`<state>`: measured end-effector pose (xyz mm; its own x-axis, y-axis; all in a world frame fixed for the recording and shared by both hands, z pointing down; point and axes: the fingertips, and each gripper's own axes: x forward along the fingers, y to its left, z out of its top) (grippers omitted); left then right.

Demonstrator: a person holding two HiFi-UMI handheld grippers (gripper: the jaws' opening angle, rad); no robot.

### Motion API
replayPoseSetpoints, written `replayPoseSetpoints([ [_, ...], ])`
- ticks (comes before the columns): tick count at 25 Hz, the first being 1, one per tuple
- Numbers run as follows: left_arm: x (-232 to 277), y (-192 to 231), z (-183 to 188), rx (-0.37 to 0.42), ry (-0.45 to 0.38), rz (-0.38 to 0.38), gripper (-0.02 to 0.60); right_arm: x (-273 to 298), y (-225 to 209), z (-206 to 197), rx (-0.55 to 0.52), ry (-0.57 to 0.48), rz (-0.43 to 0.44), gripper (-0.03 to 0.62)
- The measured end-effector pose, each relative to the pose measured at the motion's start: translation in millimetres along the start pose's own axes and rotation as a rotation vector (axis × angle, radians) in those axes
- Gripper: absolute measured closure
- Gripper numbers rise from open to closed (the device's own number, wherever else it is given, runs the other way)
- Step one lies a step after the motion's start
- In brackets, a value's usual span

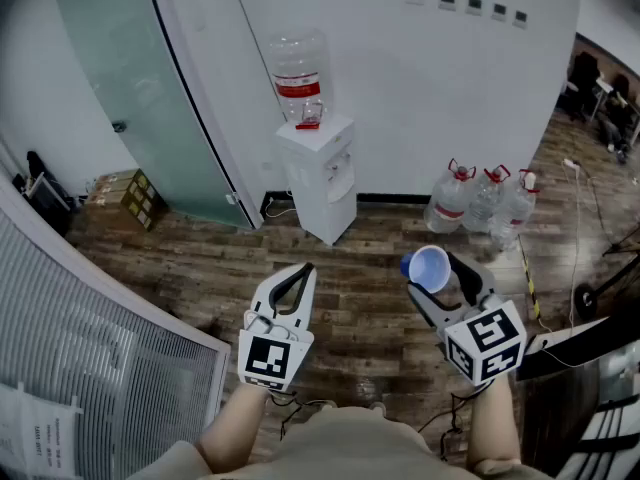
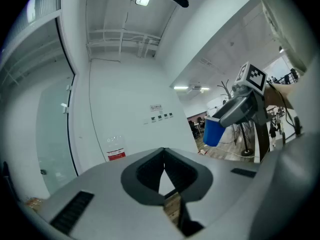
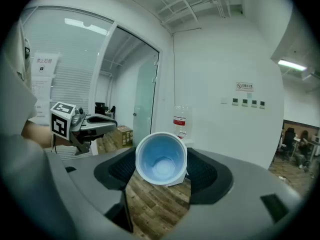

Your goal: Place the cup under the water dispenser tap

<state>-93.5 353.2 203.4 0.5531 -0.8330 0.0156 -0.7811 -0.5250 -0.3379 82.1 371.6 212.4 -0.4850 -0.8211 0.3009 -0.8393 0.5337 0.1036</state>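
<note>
Room: office corner with a white wall (image 1: pixel 420 88), a frosted glass door (image 1: pixel 140 88) and a wood floor (image 1: pixel 370 258); all of it lies ahead of my two tools
Water dispenser: white cabinet (image 1: pixel 320 173) against the wall, with a clear bottle (image 1: pixel 298 63) on top; ahead of my right gripper (image 3: pixel 161 159) and off to its left in the head view, well apart from it; in the right gripper view the bottle shows just above the cup's rim, so the jaws point nearly at it
Spare bottles: three (image 1: pixel 485 203) on the floor by the wall; ahead and slightly right of the right gripper, off the line I judge I need
Left gripper: (image 1: pixel 299 274) jaws together on nothing; level, to the left of the right one and apart from it; about as far from the dispenser, but empty, so not the one to move
Right gripper: jaws wide and clamped on the cup; tipped a little downward
Cup: blue (image 1: pixel 430 268), between my right jaws; mouth opens up and back toward me, base away toward the dispenser; tilted, so I judge it needs righting before it is set down
Tap: too small to make out on the cabinet front; the carry is forward and leftward
</note>
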Motion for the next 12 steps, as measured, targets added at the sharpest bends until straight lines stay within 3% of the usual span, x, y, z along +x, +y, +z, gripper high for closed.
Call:
replayPoseSetpoints([
  [12,17,-38,3,0.011,0.020,0.038,0.575,-23,-38,-25,0.040,0.017,0.018,0.270],
])
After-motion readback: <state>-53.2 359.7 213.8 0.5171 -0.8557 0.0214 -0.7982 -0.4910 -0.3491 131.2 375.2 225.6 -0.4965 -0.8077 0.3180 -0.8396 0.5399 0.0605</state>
